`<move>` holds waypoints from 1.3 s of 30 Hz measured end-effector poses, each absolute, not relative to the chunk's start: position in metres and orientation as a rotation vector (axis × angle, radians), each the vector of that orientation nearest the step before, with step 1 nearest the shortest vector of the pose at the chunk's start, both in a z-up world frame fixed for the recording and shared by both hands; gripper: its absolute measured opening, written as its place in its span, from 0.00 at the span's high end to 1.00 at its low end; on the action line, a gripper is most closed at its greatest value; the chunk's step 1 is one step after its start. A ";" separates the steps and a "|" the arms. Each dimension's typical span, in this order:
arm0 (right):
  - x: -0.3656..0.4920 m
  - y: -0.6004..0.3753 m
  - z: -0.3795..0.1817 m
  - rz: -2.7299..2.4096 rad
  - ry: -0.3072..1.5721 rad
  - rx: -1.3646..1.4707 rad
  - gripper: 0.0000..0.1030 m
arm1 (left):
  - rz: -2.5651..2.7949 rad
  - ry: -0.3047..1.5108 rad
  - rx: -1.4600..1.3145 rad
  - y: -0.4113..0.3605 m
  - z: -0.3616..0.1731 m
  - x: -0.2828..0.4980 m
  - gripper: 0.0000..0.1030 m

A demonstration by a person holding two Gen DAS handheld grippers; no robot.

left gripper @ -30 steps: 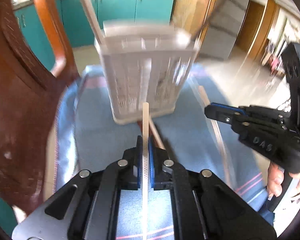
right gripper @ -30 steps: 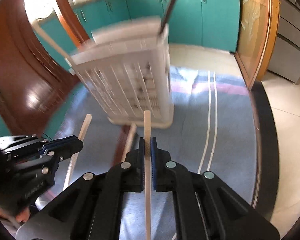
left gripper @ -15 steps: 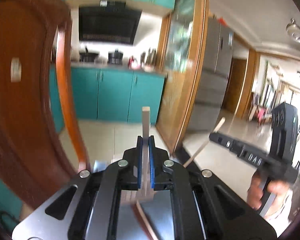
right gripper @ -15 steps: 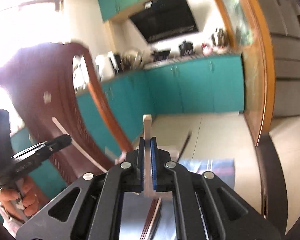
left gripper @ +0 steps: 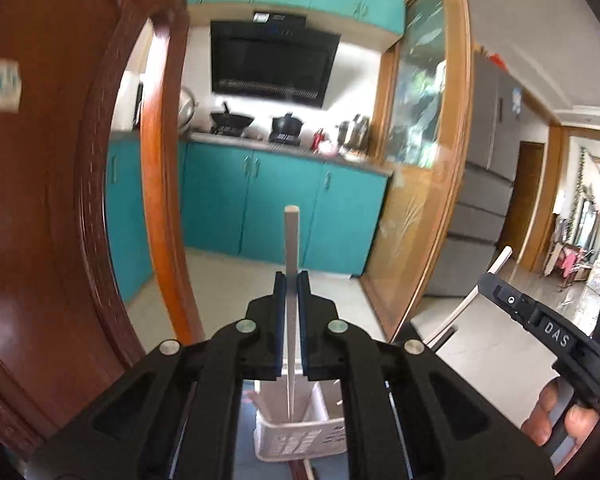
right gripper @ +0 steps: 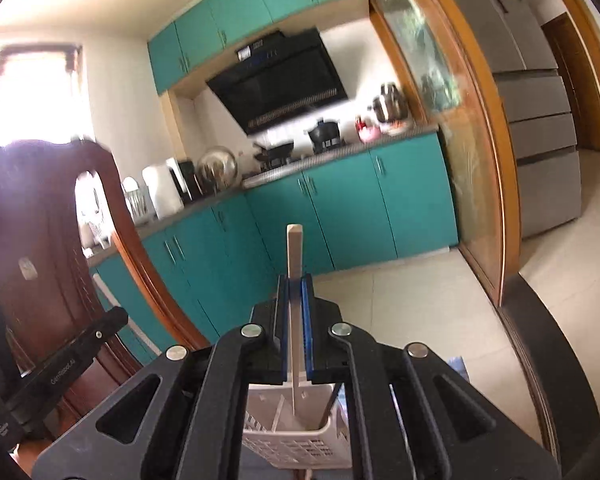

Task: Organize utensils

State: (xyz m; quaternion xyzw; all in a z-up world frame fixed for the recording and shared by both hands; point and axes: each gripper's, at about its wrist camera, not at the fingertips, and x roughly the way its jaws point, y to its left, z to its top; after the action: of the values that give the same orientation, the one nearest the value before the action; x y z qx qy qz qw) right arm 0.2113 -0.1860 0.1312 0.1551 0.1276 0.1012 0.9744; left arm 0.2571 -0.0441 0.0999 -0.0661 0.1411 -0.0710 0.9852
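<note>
My left gripper [left gripper: 291, 280] is shut on a pale chopstick [left gripper: 291, 240] held upright, its lower end pointing into the white slotted utensil basket [left gripper: 300, 438] below. My right gripper [right gripper: 295, 282] is shut on another pale chopstick [right gripper: 294, 248], also upright, its lower end over the same basket [right gripper: 300, 452]. The right gripper shows at the right of the left wrist view [left gripper: 496, 280] with its chopstick. The left gripper shows at the lower left of the right wrist view [right gripper: 118, 316]. A dark utensil [right gripper: 329, 404] leans in the basket.
A brown wooden chair back [left gripper: 60, 200] stands close on the left and also shows in the right wrist view [right gripper: 40, 280]. Teal kitchen cabinets [left gripper: 284, 208], a stove counter, a glass door and a grey fridge [right gripper: 540, 120] lie beyond.
Both grippers have tilted up from looking down at the table to looking level into the kitchen. The chopsticks now stand upright above the basket, which sits below the jaws.
</note>
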 end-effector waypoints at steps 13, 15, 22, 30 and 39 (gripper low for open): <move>0.212 -0.149 0.087 0.227 0.356 0.184 0.93 | -0.123 0.385 -0.102 -0.048 0.065 0.267 0.93; 0.208 -0.151 0.085 0.217 0.356 0.180 0.83 | -0.140 0.385 -0.131 -0.045 0.063 0.265 0.93; 0.179 -0.176 0.079 0.225 0.293 0.196 0.69 | -0.173 0.339 -0.145 -0.038 0.063 0.247 0.77; 0.165 -0.155 0.030 0.394 0.516 0.062 0.69 | -0.233 0.255 -0.114 -0.037 0.065 0.207 0.65; 0.213 -0.097 -0.102 0.357 1.088 -0.100 0.69 | -0.227 0.370 -0.047 -0.057 0.038 0.212 0.58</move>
State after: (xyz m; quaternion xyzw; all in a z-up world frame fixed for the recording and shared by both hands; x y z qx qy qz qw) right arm 0.2129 -0.0966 -0.1018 -0.0471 0.5144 0.1690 0.8394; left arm 0.2118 -0.0571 0.0380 -0.0231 0.1833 -0.1125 0.9763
